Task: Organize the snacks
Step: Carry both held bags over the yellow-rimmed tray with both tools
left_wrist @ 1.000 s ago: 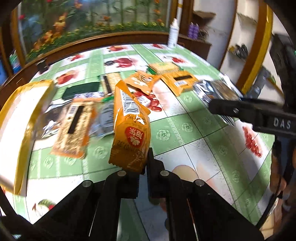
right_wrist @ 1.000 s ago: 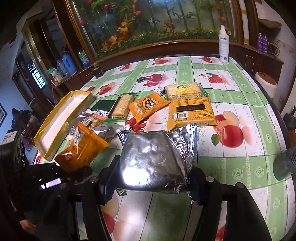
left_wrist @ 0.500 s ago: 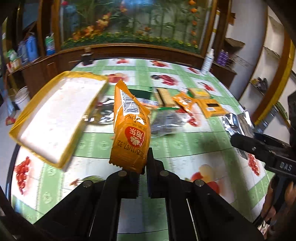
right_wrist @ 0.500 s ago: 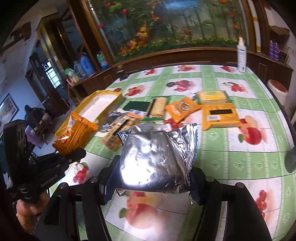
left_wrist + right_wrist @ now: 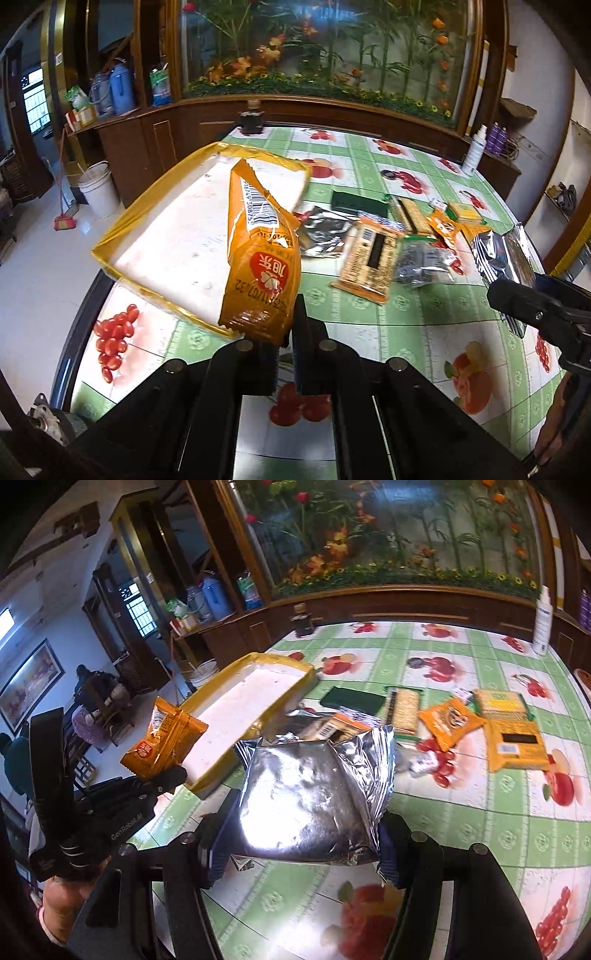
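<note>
Both grippers have swung leftward since the earlier frames, bringing the yellow tray (image 5: 122, 236) nearer. Table (image 5: 406, 325) carries a green fruit-print cloth, tray at its left edge, loose snack packets (image 5: 373, 254) at centre. Right gripper (image 5: 299, 849) clamps a plain silver foil bag (image 5: 314, 797) above the table. Left gripper (image 5: 286, 350), marked "GenRobot.AI" in the right wrist view, pinches an orange packet (image 5: 258, 266) by its bottom seam, upright before the tray; printing reads "11/07 32" with a barcode.
</note>
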Demonstrator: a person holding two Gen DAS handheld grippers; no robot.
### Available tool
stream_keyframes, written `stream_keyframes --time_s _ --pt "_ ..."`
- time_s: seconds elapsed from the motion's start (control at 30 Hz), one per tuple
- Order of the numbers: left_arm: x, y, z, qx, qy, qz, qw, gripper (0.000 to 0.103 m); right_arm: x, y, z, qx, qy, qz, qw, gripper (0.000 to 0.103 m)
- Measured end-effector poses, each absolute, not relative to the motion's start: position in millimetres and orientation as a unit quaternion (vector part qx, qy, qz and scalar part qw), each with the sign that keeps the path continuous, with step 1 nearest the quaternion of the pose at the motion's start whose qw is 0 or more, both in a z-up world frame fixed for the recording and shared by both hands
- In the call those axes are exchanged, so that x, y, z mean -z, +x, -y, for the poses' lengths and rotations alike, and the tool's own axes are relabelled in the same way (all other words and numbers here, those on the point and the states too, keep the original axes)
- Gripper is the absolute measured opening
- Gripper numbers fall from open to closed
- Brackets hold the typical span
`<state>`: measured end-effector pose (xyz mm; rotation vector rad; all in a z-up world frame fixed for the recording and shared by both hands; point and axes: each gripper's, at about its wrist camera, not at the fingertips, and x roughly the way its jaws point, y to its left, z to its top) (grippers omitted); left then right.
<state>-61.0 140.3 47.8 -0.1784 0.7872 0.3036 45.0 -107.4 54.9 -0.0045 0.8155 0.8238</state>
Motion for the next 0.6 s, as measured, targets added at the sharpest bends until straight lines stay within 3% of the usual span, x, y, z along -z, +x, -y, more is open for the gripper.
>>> stream_keyframes --time_s 0.6 --pt "-41.6 -44.1 -230.2 -0.222 -0.114 -0.376 0.892 0.004 -56.8 85.8 -16.2 -0.455 -0.005 -0.387 0.802 0.065"
